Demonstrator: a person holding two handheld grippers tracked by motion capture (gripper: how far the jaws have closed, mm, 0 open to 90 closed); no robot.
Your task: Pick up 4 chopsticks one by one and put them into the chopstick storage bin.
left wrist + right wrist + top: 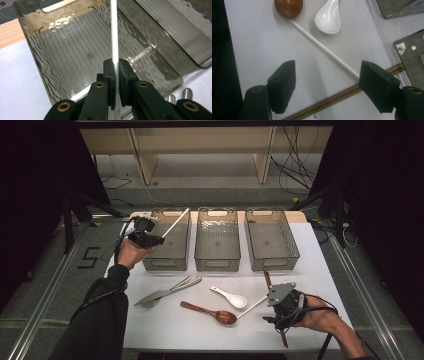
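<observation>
white chopstick [114,30], thin and straight, is what we see clamped between the jaws of the left claw [150,239], which is closed tight on it; we find the stick rising at a slant over the leftmost smoky clear plastic bin [168,251], and in the left gripper view it stands above that bin's ribbed floor. we count two more smoky bins beside it, the middle bin [217,251] and the right bin [272,251], all three in a row at the far side of the white-covered desk [320,280]. we see the right claw [327,87] spread wide with nothing between its jaws, hovering low over the desk near its front right. below it lie a second white chopstick [324,48] and a pair of dark brown wooden chopsticks [332,100], the two crossing near the right jaw. near them we see a white ceramic soup spoon [229,296] and a glossy brown wooden spoon [210,312], its bowl touching the white stick's end. left of those rest a metal whisk [185,283] and a flat metal spatula [152,297], just beside each other.
</observation>
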